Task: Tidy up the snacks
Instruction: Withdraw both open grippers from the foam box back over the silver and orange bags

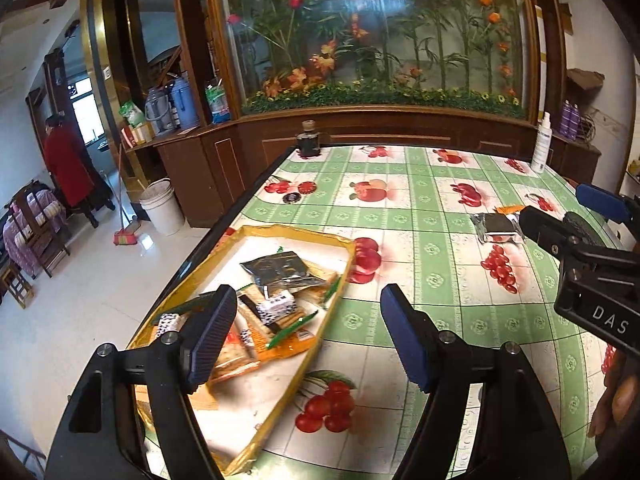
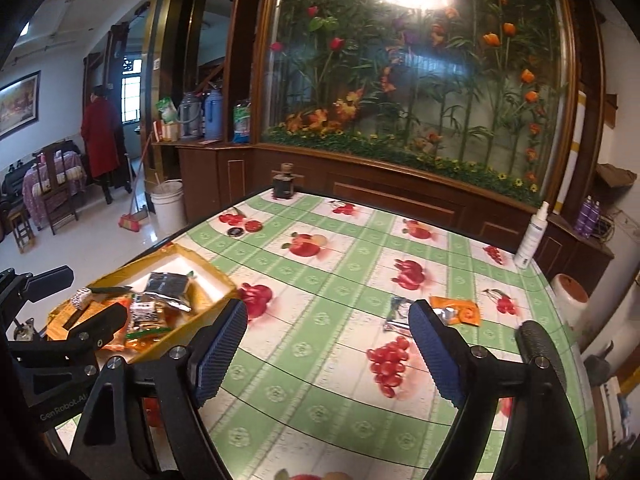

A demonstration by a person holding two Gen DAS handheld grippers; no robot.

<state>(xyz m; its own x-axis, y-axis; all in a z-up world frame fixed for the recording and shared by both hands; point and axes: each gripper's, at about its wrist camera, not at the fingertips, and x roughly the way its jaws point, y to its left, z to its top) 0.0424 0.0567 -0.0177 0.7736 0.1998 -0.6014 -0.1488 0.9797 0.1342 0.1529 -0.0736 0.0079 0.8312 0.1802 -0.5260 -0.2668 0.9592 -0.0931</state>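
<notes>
- Table [image 2: 340, 360], green-checked fruit cloth: its left edge runs dark and straight beside the floor; the far edge sits close under the wooden cabinet with the flower display [image 1: 380, 40].
- Yellow-rimmed tray [image 1: 320, 240] lies along that left edge, piled with snack packets [image 1: 280, 272]; its near corner sits under your left gripper.
- Open cloth runs wide between the tray's right rim and the two loose packets, with nothing standing on it.
- Your left gripper [image 1: 308, 336] hangs over the tray's right rim, jaws spread wide, nothing between the blue pads [image 1: 212, 336].
- Your right gripper [image 2: 328, 356] is over mid-table, jaws also wide and empty; in the left view its far fingertip reaches just beside the silver packet.
- Silver packet [image 1: 498, 228] lies flat on the right half, well apart from the tray; an orange packet [image 2: 460, 312] touches its far side.
- White spray bottle [image 2: 530, 236] stands upright at the far right edge.
- Dark ink bottle [image 1: 309, 140] stands at the far left corner.
</notes>
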